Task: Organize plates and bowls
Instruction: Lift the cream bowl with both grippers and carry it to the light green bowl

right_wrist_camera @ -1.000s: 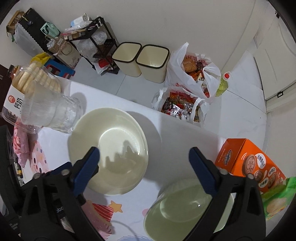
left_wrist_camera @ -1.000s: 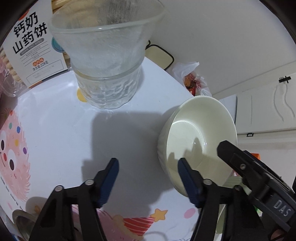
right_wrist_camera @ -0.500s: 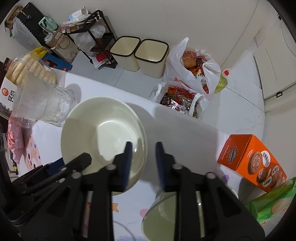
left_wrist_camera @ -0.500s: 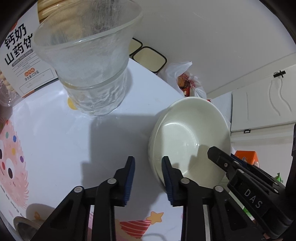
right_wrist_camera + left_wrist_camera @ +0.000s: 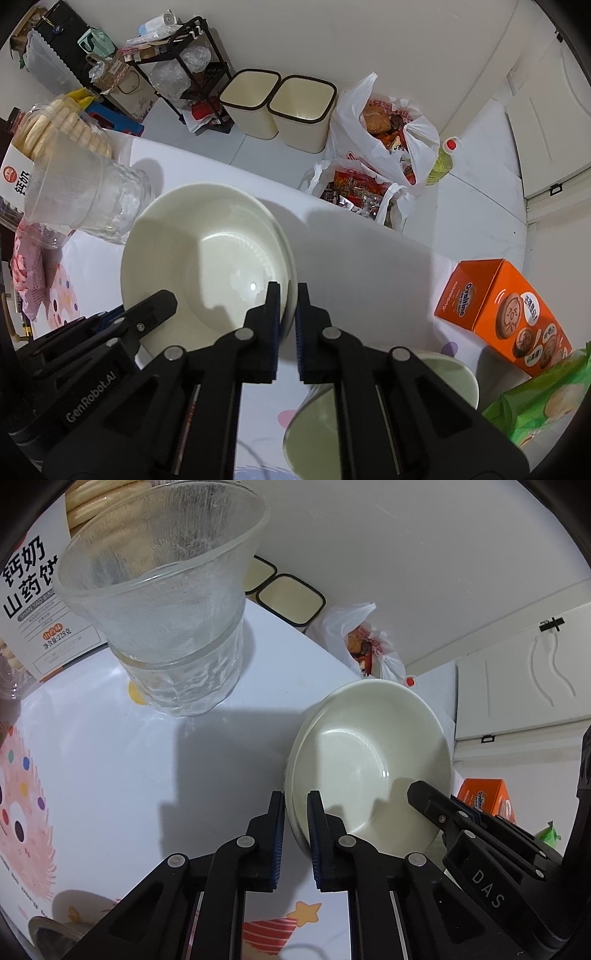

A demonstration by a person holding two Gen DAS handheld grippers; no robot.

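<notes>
Looking through the left wrist camera, I am seeing the left gripper [image 5: 296, 805] clamping the near-left rim of the cream bowl [image 5: 369, 760], one pad outside the wall and one inside. It appears to be two bowls nested. The stacked glass bowls [image 5: 173, 627] are standing far left on the white table [image 5: 110, 760], well apart. The right gripper [image 5: 436, 805] is biting the bowl's near-right rim.

Switching to the right wrist camera, I am watching the right gripper [image 5: 288, 306] pinching the same cream bowl [image 5: 207, 258] at its near-right rim, jaws narrow on the wall. The left gripper [image 5: 155, 302] is sitting at the bowl's near-left edge. Another cream bowl [image 5: 369, 413] is lying near right, beneath the right gripper's arm.
</notes>
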